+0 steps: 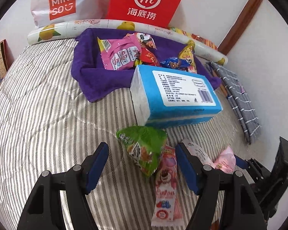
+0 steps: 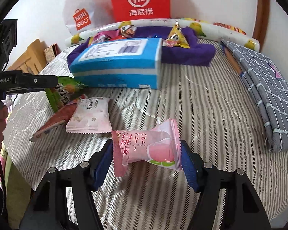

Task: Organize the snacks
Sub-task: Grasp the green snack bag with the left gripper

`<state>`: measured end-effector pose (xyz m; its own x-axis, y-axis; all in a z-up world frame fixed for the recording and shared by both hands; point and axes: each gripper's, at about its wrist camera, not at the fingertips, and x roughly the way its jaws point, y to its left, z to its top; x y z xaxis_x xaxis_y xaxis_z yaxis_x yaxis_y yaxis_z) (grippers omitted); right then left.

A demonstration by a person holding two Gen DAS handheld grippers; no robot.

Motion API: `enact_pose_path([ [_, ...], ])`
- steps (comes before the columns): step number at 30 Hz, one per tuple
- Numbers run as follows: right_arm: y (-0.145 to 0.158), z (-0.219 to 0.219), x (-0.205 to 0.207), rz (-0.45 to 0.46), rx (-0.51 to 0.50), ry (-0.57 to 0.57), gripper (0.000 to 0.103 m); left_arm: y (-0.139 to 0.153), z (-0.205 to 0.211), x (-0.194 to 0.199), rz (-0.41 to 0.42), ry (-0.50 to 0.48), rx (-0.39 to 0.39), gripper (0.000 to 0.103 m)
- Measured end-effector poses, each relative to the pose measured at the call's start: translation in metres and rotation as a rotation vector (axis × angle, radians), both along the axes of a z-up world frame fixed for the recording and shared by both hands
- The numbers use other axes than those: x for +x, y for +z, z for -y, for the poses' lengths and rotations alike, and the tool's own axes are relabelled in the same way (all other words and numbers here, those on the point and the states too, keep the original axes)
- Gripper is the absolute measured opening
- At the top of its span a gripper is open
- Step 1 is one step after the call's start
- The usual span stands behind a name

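While the right gripper (image 2: 146, 159) has its jaws closed against both crimped ends of a pink peach-flavour candy packet (image 2: 146, 150), the left gripper (image 1: 142, 164) hangs wide open and empty over a green snack bag (image 1: 144, 149) and a pink bear-print stick wrapper (image 1: 166, 187) on the striped bedspread (image 1: 48, 115), near the blue tissue pack (image 1: 174, 95)

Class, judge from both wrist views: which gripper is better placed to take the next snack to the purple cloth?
Right. The right gripper already brackets the pink peach candy, fingers at both ends. The left gripper is open over the green packet, gripping nothing.
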<state>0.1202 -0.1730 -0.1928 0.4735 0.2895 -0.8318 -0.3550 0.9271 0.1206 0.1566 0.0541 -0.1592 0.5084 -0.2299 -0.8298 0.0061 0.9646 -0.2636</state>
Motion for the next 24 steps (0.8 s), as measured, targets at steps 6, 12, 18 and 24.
enact_pose_path([
  [6,-0.004,0.0,-0.007,-0.015,-0.012,0.047,0.066,-0.015,0.009,0.011,-0.027,-0.03,0.009,0.065],
  [12,0.0,0.016,-0.016,0.001,-0.035,0.046,0.066,-0.023,0.016,0.019,-0.035,-0.039,0.022,0.05],
  [18,-0.008,0.022,-0.006,-0.027,0.021,-0.016,0.07,-0.021,0.017,0.016,-0.012,-0.04,0.034,0.043],
  [24,-0.01,0.015,-0.007,0.025,0.007,-0.034,0.071,-0.013,0.009,0.004,-0.008,-0.032,0.017,0.042],
])
